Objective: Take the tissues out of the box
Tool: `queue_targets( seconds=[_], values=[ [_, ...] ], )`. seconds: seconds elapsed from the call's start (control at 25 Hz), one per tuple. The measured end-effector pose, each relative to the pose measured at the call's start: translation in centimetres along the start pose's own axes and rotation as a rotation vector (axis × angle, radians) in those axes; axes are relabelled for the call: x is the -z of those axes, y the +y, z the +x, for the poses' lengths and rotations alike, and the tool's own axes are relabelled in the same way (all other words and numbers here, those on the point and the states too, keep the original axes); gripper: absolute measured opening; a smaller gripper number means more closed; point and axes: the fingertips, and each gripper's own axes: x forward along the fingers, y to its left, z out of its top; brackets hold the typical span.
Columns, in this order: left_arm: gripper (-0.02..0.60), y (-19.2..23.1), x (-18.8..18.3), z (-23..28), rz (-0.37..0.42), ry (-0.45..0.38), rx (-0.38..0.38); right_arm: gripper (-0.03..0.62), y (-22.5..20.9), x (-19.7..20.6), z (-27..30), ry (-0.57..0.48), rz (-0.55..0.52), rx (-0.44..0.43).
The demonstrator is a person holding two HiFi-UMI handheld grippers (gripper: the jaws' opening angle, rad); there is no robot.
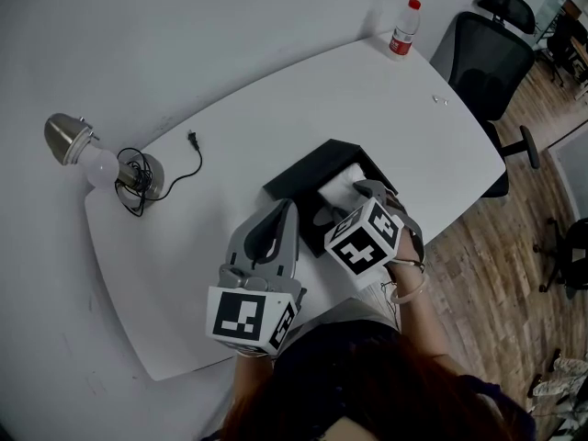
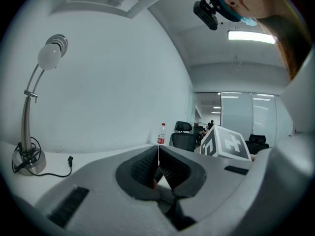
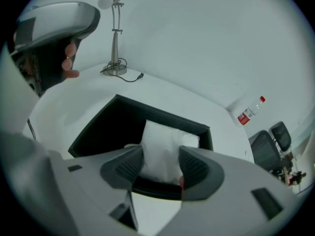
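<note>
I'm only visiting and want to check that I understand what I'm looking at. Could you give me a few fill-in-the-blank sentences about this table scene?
1. The right gripper has the white ____ between its jaws.
2. They stand in a ____ box on the white table.
3. The left gripper has its jaws pressed ____, holding nothing.
4. The bottle at the table's far corner has a ____ cap.
Missing words: tissues; black; together; red.

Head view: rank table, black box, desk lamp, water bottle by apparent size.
1. table, clearly largest
2. black box, partly covered
3. desk lamp, close to the box in span, so 2 and 3 are unsure
4. water bottle, smallest, but also farthest from the camera
</note>
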Motion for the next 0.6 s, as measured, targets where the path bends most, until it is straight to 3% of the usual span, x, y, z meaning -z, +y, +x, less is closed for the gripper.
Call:
queue_targets(
  seconds=[0.6],
  values=[
    [0.025, -1.5, -1.3, -2.8, 0.030, -0.038, -0.012, 0.242, -0.7, -2.0, -4.9, -0.255, 0.016, 0.092]
  ],
)
